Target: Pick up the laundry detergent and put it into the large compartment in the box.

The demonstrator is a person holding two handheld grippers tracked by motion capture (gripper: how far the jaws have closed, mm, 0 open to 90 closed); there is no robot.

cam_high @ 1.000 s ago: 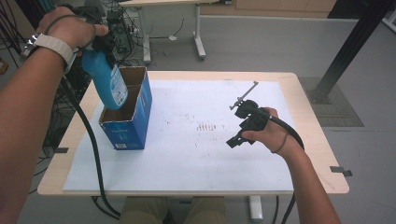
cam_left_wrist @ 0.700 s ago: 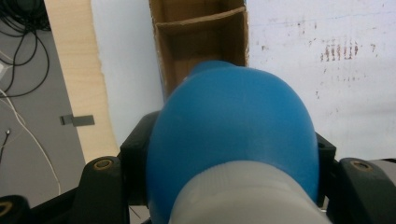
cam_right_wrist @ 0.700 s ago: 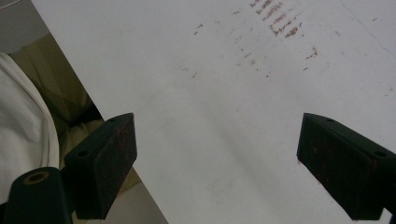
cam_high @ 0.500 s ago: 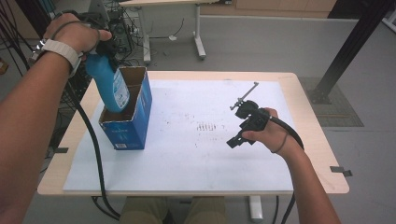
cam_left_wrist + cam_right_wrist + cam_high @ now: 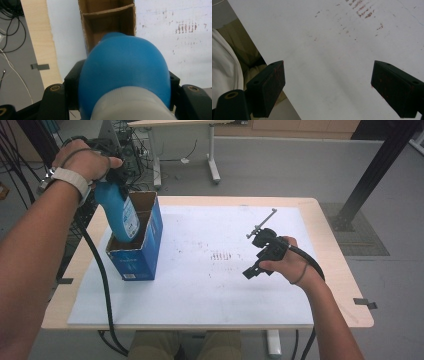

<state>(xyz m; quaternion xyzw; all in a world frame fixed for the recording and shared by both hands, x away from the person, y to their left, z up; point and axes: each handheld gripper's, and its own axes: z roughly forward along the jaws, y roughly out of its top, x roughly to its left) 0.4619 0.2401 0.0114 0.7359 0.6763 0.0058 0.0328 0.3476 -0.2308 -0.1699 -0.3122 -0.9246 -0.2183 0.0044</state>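
Blue bottle (image 5: 118, 215) in L gripper (image 5: 116, 176) fingers, base inside box (image 5: 148, 251); R gripper (image 5: 256, 270) fingers wide.

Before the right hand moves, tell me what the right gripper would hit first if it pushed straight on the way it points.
The right gripper, jaws wide apart, points down at the white sheet covering the table; nothing lies between, so it would likely meet the bare sheet first.
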